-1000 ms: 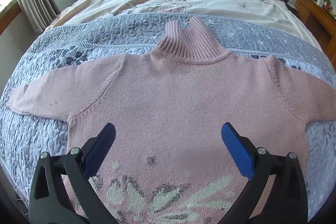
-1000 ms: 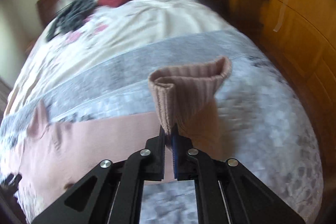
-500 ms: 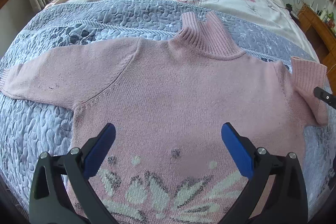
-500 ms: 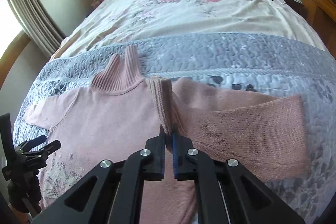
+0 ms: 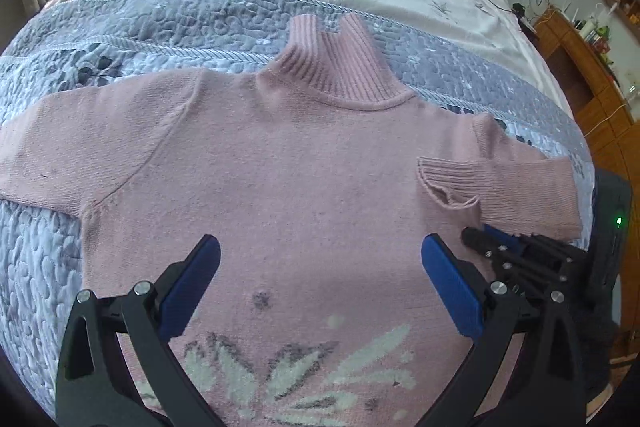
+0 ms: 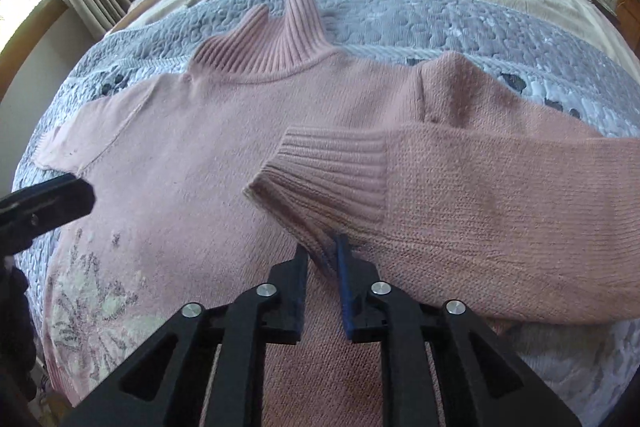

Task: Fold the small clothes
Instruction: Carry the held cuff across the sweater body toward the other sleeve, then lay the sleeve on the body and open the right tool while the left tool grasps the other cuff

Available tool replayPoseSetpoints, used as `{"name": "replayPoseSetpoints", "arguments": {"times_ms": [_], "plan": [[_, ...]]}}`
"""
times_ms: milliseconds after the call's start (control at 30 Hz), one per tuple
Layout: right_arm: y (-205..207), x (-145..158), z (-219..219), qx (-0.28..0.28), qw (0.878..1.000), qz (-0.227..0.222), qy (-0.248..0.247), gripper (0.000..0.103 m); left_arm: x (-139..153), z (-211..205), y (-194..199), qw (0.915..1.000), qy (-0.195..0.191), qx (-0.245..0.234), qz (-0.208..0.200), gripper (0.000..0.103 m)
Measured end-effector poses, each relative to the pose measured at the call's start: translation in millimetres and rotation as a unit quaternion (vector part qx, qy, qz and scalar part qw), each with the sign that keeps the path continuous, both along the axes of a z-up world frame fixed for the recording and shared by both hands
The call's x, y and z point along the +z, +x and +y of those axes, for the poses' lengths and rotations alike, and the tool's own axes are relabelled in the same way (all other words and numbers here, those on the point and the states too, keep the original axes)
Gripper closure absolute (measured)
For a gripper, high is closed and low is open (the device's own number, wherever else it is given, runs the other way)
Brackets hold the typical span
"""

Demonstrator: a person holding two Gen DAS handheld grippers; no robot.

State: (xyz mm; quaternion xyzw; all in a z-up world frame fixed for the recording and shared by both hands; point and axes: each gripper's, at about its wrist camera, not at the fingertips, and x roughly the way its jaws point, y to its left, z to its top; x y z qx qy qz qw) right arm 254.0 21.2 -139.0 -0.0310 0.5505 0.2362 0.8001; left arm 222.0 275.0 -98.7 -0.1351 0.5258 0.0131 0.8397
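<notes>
pink knit, a small turtleneck sweater (image 5: 304, 187), lies flat and face up on the grey quilted band of the bed (image 5: 160, 23), its right sleeve (image 6: 480, 195) folded in across the chest so the ribbed cuff (image 6: 332, 171) rests on the body, while the left sleeve (image 5: 60, 155) lies stretched out to the side. the right gripper (image 6: 323, 259) sits at the lower edge of that cuff with its jaws a little apart, the knit just between them, and i judge the pinch to be loosening rather than firm. the left gripper (image 5: 320, 275) hovers over the lower chest, spread wide and holding nothing. the risk from here is that a blue pad snags a loop of the loose knit as the right gripper backs away, dragging the cuff off the chest and undoing the fold; the sleeve also lies slightly aslant, so a crooked edge could carry into later folds. compared with half a second ago, the cuff was held up on edge in tightly pressed jaws; now it lies flat on the sweater and the jaws have parted, and the right gripper has come closer to the left gripper.
</notes>
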Motion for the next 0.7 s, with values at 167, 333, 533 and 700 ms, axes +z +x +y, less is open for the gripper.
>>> {"name": "replayPoseSetpoints", "arguments": {"times_ms": [167,333,533,700], "plan": [[-25,22,-37,-0.01,0.997,0.015,0.081,0.082,-20,-30,25,0.9967,-0.064,-0.032,0.039,0.004],[-47,46,-89,-0.046,0.995,-0.011,0.088,0.08,-49,-61,52,0.9874,-0.119,-0.049,0.092,0.007],[-66,51,-133,-0.082,0.993,-0.024,0.077,0.08,-75,-83,70,0.9742,-0.177,-0.056,0.128,0.034],[-79,43,-143,-0.095,0.993,-0.026,0.067,0.08,-71,-88,74,0.9805,-0.154,-0.044,0.114,0.086]]}}
